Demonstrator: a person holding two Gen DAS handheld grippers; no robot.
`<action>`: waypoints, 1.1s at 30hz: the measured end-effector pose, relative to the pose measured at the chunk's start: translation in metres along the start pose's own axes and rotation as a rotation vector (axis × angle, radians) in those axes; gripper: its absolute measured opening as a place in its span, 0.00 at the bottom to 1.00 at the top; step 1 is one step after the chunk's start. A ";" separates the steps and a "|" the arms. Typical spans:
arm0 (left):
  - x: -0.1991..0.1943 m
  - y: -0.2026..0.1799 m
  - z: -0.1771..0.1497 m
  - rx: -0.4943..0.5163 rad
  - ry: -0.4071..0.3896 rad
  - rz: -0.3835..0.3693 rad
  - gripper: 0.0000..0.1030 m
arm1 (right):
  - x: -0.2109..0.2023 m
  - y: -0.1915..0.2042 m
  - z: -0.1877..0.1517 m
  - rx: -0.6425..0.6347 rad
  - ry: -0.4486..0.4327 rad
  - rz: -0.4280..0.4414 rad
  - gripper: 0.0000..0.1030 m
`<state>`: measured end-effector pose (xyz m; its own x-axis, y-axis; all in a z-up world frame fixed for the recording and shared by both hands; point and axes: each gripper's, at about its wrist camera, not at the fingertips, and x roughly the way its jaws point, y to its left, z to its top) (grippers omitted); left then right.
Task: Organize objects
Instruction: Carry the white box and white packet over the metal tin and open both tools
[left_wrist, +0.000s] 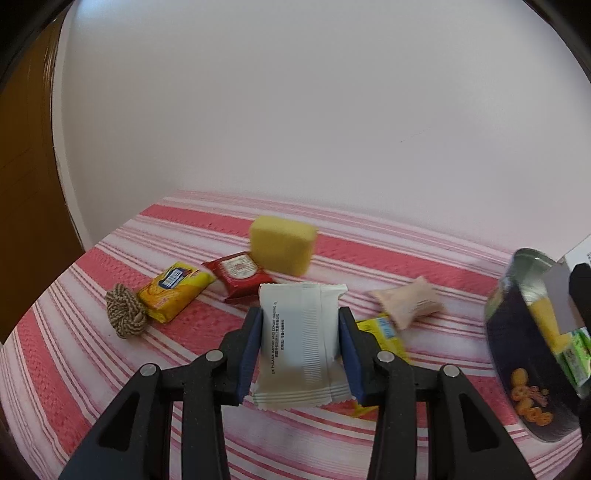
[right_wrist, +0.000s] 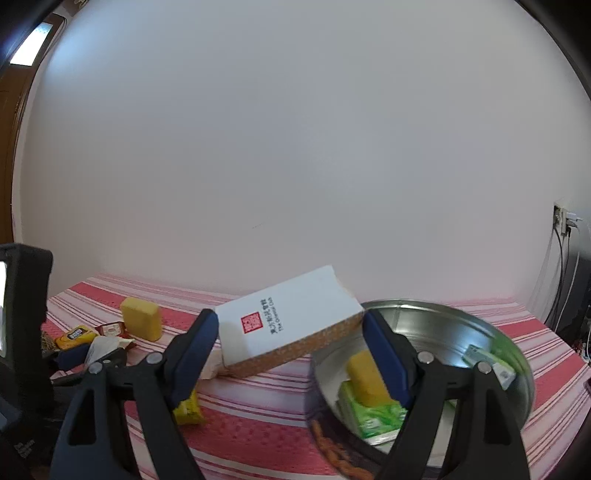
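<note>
1. A striped cloth (left_wrist: 92, 314) covers the table.
2. A round tin (right_wrist: 424, 317) at the right holds a yellow sponge (right_wrist: 365, 376) and green packets (right_wrist: 373, 413).
3. The right tongs (right_wrist: 290, 332) clamp a white box (right_wrist: 288, 325), tilted above the cloth beside the tin.
4. The left tongs (left_wrist: 301, 339) grip a white wrapper (left_wrist: 299, 332) above the cloth.
5. Beyond it lie another yellow sponge (left_wrist: 282, 243), a red packet (left_wrist: 240, 273), a yellow packet (left_wrist: 173, 290) and a rope knot (left_wrist: 125, 310).

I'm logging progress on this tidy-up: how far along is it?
Partly done. The round tin already holds a yellow sponge and green packets. The left gripper grips a white packet; the right gripper grips a white box. Another sponge, snack packs and a rope knot remain.
</note>
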<state>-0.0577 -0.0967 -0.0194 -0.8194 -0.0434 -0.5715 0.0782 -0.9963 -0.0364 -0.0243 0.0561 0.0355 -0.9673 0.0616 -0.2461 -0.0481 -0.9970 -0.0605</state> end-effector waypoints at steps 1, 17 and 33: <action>-0.003 -0.005 0.000 0.005 -0.007 -0.003 0.42 | -0.001 -0.003 0.000 0.000 -0.002 -0.005 0.79; -0.048 -0.081 0.003 0.094 -0.094 -0.087 0.42 | -0.018 -0.088 -0.005 0.045 -0.035 -0.130 0.79; -0.057 -0.171 0.003 0.201 -0.122 -0.233 0.42 | -0.004 -0.168 -0.016 0.023 -0.013 -0.315 0.79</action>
<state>-0.0260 0.0759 0.0224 -0.8653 0.1906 -0.4635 -0.2225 -0.9748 0.0146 -0.0083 0.2236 0.0315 -0.9068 0.3674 -0.2067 -0.3515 -0.9297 -0.1104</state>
